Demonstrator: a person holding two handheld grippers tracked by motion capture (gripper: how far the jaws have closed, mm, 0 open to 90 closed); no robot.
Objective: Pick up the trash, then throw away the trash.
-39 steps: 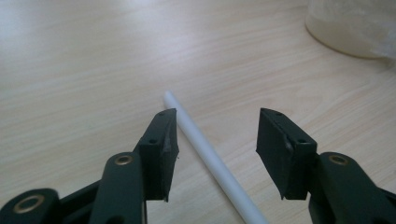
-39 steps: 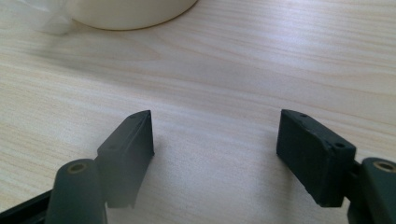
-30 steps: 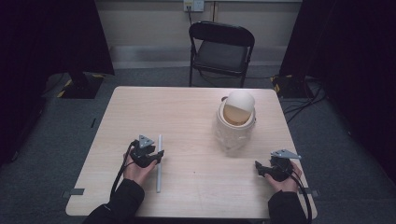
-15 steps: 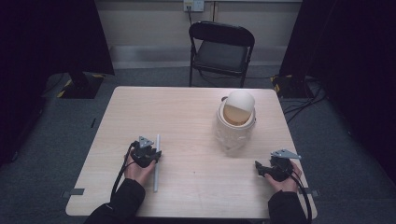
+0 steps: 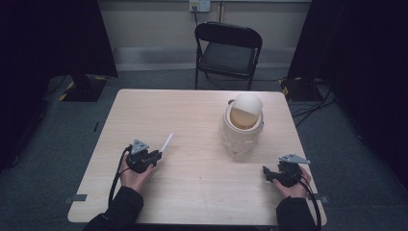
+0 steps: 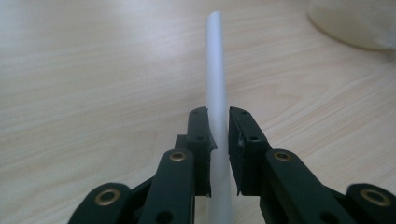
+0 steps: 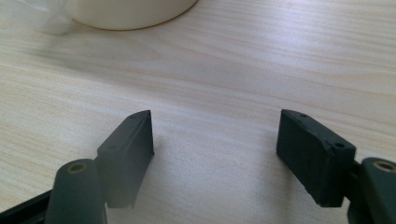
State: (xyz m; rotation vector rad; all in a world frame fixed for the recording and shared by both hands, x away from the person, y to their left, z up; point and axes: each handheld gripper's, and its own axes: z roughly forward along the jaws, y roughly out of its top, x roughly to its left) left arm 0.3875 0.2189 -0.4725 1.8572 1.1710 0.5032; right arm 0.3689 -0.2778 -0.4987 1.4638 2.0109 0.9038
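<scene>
1. Left gripper (image 5: 156,155): jaws have just closed and now clamp a thin white plastic tube (image 5: 166,143). In the left gripper view the tube (image 6: 217,93) runs between the two black pads, both pressing on its sides.
2. Tube pose: in the high view the free end sticks out of the gripper toward 1 o'clock, tilted up off the light wood tabletop (image 5: 192,115). The gripped end sits near the table's 8 o'clock area.
3. Left hand (image 5: 134,174) wraps the gripper body from behind; black sleeve comes in from the bottom edge.
4. Right gripper (image 5: 267,174): jaws spread wide, nothing between them. The right gripper view shows bare wood between the pads (image 7: 130,149). It sits near the table's 4 o'clock corner, resting low on the surface.
5. Cream round container with a domed lid (image 5: 244,115) stands at about 2 o'clock on the table, inside a crumpled clear plastic bag (image 5: 238,144). Well apart from both grippers and from the tube.
6. Black folding chair (image 5: 227,53) stands beyond the table's far edge, at 12 o'clock.
</scene>
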